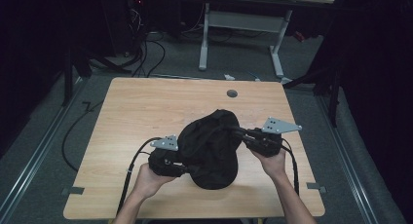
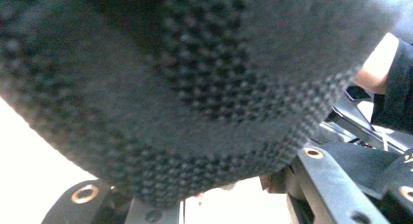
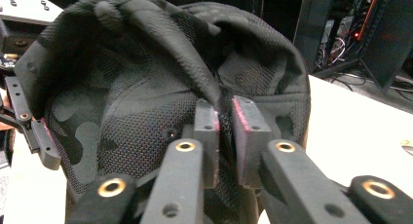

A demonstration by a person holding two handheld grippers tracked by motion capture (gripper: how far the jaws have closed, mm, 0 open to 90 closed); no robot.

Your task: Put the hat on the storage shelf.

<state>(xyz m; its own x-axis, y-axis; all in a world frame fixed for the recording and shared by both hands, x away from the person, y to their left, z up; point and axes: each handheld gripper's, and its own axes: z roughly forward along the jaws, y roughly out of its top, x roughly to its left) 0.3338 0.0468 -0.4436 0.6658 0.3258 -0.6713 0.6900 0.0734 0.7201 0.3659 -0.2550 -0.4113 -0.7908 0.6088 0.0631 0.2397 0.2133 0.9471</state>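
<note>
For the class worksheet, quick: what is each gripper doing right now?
Left gripper: shut on the black cap.
Right gripper: a fold of the cap lies between its jaws, which are nearly shut; grip cannot be told.

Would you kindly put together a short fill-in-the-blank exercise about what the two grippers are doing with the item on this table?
1. The item between both grippers is a black mesh ____.
2. The black cap sits on a ____ table.
3. The right gripper pinches a ____ of the cap's fabric between its fingers.
4. In the high view, the left gripper meets the cap at the cap's ____ side.

Missing words: cap; wooden; fold; left
</note>
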